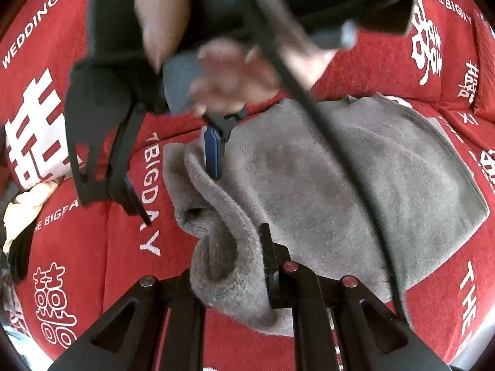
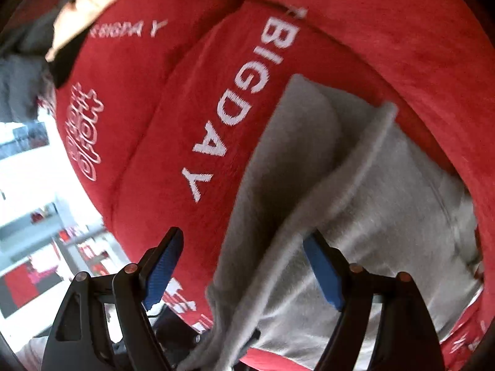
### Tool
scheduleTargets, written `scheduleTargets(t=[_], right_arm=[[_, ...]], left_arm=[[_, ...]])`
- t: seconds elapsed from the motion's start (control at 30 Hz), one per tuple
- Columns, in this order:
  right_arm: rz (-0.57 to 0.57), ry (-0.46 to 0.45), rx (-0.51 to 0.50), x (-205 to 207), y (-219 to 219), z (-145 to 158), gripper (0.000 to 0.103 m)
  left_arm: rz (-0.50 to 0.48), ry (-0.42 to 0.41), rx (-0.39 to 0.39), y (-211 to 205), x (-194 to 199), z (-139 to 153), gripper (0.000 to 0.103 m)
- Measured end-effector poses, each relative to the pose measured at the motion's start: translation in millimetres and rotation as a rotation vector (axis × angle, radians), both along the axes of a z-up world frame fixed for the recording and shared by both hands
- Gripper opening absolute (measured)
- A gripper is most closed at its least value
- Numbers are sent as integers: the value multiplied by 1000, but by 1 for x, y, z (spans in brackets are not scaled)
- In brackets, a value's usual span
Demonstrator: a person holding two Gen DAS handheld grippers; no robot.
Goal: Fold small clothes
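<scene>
A grey fleece garment point(image 1: 324, 185) lies on the red sofa cover point(image 1: 80, 247). My left gripper point(image 1: 235, 272) is shut on a bunched fold of the grey garment at its near edge. My right gripper shows in the left wrist view point(image 1: 173, 179), held by a hand, with one blue-padded finger point(image 1: 213, 151) pressing on the garment's raised left edge and the other over the red cover. In the right wrist view the right gripper point(image 2: 244, 266) is open, its jaws wide apart astride the garment's hem point(image 2: 324, 191), with nothing clamped.
The red sofa cover carries white lettering point(image 2: 241, 102). A cream cloth point(image 1: 24, 207) and dark items lie at the far left. A black cable point(image 1: 340, 142) crosses over the garment. A bright floor point(image 2: 27, 185) lies beyond the sofa edge.
</scene>
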State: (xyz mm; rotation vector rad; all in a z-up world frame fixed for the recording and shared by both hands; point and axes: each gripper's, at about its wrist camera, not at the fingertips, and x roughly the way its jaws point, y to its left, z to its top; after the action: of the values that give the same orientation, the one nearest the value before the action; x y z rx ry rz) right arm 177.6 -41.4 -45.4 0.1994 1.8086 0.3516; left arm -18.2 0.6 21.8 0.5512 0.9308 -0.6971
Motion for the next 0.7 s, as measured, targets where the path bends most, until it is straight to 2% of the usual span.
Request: scheduleTargets(t=[0.07, 0.1, 0.13, 0.17, 0.2, 0.37, 0.53, 0.7], right_arm=[[26, 7, -46, 1, 5, -8, 82], [33, 3, -66, 1, 6, -11, 72], [40, -11, -96, 0, 5, -11, 40], [43, -37, -127, -1, 2, -11, 25], [23, -63, -113, -4, -5, -8, 15], [-177, -203, 123, -38, -59, 30, 14], [-417, -337, 382, -93, -128, 71, 14], [-613, -483, 510, -163, -198, 103, 14]], left_arm=[[4, 6, -3, 0, 2, 0, 14], [7, 7, -3, 0, 2, 1, 14], [10, 12, -2, 0, 4, 2, 14], [11, 21, -7, 0, 5, 4, 14], [11, 35, -21, 1, 6, 9, 14], [-39, 53, -79, -6, -3, 39, 14], [-145, 21, -127, -30, -33, 73, 14], [-287, -5, -171, -77, -71, 100, 14]])
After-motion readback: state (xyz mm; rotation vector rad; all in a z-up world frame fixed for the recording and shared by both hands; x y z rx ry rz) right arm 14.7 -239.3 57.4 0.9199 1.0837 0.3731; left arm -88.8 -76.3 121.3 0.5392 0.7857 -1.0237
